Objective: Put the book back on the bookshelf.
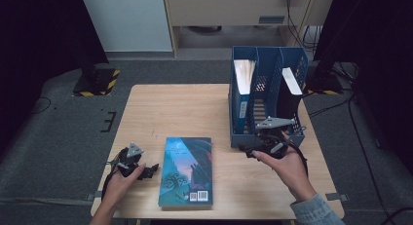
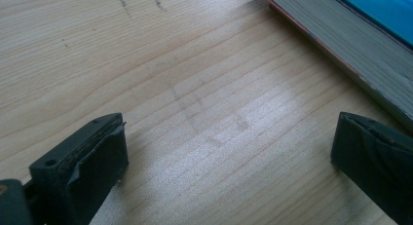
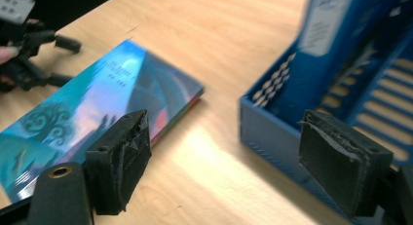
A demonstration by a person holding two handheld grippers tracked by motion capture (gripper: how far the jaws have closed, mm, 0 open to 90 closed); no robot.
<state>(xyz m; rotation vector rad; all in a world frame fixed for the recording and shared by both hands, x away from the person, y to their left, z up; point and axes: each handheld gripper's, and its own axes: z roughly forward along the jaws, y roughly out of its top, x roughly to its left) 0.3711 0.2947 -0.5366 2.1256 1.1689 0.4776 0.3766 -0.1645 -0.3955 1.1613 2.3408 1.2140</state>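
Left forearm: enters from the bottom edge of the high view, angled up and slightly right, hand wrapped around the left gripper [image 1: 148, 171] low over the near left part of the table [image 1: 146, 113].
Left gripper: jaws spread wide with only bare wood between them, pointing toward the book's left edge; nothing held.
Book: the book [image 1: 186, 170] lies flat, cover up, at the near middle of the table, just right of the left gripper; its page edge crosses the upper right of the left gripper view [image 2: 341, 40].
Right forearm: a denim sleeve [image 1: 311, 211] rises from the bottom right, hand reaching forward and left.
Right gripper: the right gripper [image 1: 253, 151] sits just before the near wall of the file rack, jaws wide apart and empty.
File rack: the blue file rack [image 1: 267, 96] stands on the far right of the table, with a book upright in its left slot and another in its right slot.
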